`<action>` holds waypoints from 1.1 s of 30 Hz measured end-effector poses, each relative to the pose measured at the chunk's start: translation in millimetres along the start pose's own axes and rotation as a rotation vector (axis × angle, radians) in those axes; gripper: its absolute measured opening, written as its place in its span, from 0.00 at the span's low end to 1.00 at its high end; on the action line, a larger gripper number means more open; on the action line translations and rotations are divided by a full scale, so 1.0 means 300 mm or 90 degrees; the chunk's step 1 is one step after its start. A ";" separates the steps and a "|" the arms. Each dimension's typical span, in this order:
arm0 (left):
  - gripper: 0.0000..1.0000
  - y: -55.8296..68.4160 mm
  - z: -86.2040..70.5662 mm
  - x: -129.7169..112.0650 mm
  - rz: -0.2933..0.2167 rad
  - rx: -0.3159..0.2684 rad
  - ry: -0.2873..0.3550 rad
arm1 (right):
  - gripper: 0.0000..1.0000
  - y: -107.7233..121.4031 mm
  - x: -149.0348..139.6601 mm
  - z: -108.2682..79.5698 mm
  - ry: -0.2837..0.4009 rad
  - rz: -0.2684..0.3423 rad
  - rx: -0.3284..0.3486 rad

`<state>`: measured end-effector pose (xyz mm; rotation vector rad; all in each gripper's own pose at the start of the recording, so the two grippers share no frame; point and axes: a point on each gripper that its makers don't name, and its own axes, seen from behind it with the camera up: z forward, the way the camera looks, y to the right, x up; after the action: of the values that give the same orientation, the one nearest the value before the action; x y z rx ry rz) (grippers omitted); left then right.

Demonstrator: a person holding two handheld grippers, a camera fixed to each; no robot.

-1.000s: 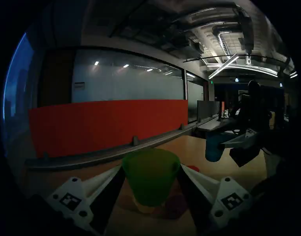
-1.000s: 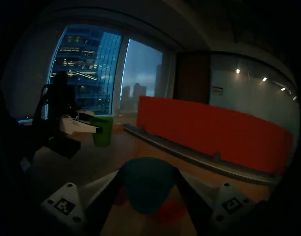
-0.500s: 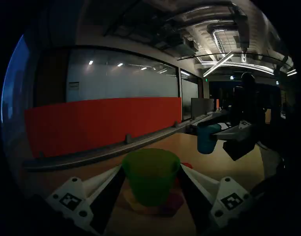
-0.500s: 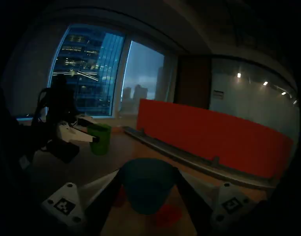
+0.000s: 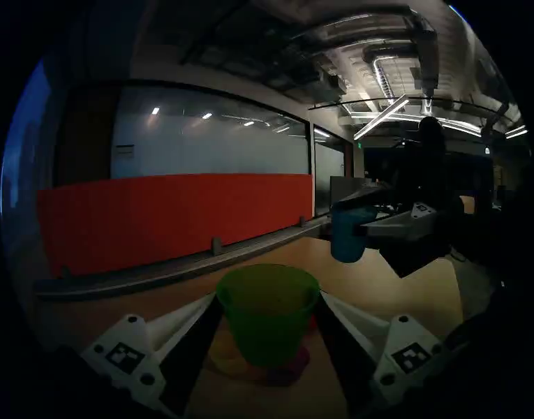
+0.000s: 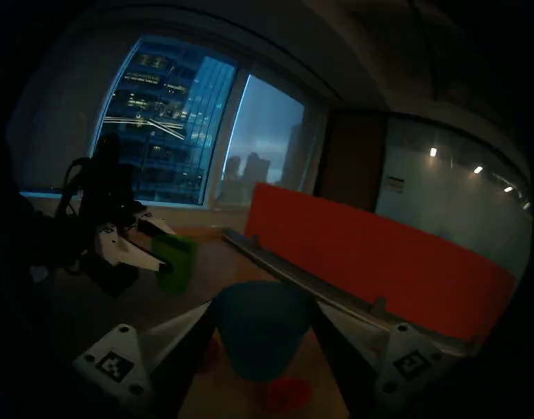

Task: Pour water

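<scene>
Blue cup (image 5: pixel 348 237) nearer, gripped by right jaws, green cup (image 5: pixel 268 314) by left jaws, desk (image 5: pixel 385 283), red partition (image 5: pixel 176 209)

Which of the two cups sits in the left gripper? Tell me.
The green cup, clamped in the left gripper; the blue cup is in the right gripper.

green cup (image 5: pixel 268 318) contents too dim to tell; pink shape (image 5: pixel 292 364) partly behind it

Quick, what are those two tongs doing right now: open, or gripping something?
Left tongs: closed on the green cup, held upright.
Right tongs: closed on the blue cup, held upright.
</scene>
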<state>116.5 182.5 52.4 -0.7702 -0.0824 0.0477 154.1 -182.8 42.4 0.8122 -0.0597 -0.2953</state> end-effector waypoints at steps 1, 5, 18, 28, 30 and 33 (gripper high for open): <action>0.87 0.006 0.001 -0.001 -0.001 -0.003 0.000 | 0.96 0.000 0.008 0.002 0.001 -0.005 0.001; 0.87 0.030 0.006 -0.008 -0.001 -0.013 -0.002 | 0.96 0.001 0.039 0.011 0.006 -0.027 0.004; 0.87 0.117 0.021 -0.022 0.001 -0.052 -0.010 | 0.96 0.001 0.127 0.037 0.020 -0.101 0.010; 0.87 0.150 0.034 -0.026 -0.001 -0.066 -0.009 | 0.96 -0.009 0.176 0.051 0.025 -0.164 0.012; 0.87 0.156 0.036 -0.025 -0.001 -0.068 -0.009 | 0.96 -0.009 0.187 0.054 0.026 -0.177 0.012; 0.87 0.167 0.040 -0.023 0.000 -0.072 -0.008 | 0.96 -0.007 0.204 0.059 0.029 -0.195 0.010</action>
<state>107.8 226.2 25.6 -0.8833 -0.0970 0.0488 209.4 -213.9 49.4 0.8437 0.1068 -0.5657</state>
